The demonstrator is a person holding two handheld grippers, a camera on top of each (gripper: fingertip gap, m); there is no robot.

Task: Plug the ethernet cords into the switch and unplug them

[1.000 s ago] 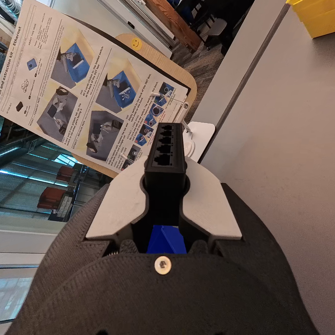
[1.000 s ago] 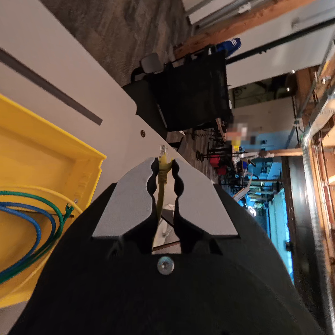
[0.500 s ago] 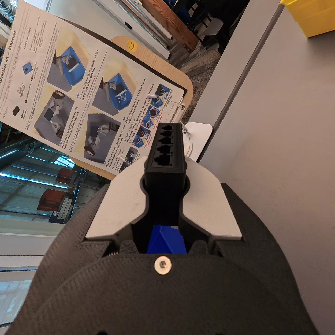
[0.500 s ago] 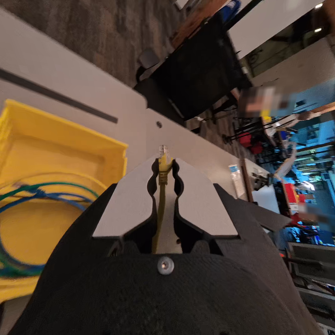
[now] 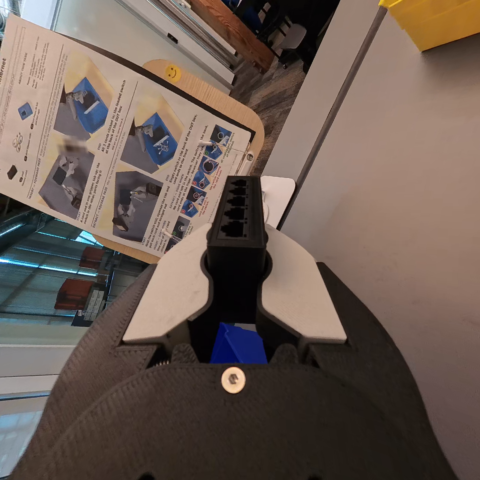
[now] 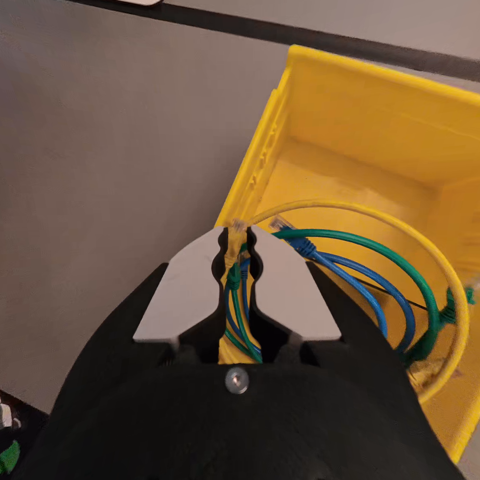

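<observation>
My left gripper (image 5: 237,233) is shut on a black ethernet switch (image 5: 237,220), held up with its row of empty ports facing the camera. My right gripper (image 6: 237,230) is shut on the plug end of a yellow ethernet cord (image 6: 235,242), held over the near left rim of a yellow bin (image 6: 350,109). The yellow cord loops round inside the bin. A green cord (image 6: 363,240) and a blue cord (image 6: 345,262) lie coiled in the bin below, the blue one's plug (image 6: 279,224) just right of my fingertips.
A grey tabletop (image 6: 104,142) with a dark seam (image 5: 335,114) lies under both grippers. An instruction sheet on a wooden board (image 5: 109,145) stands at the far left on a white base (image 5: 279,193). A blue bin (image 5: 239,345) shows under the left gripper. The yellow bin's corner (image 5: 436,23) shows top right. The grippers' ends are close to 35 centimetres from one another.
My right gripper has swung sharply down and round with the yellow plug, from facing the room to looking into the yellow bin. The left gripper holds the switch almost still.
</observation>
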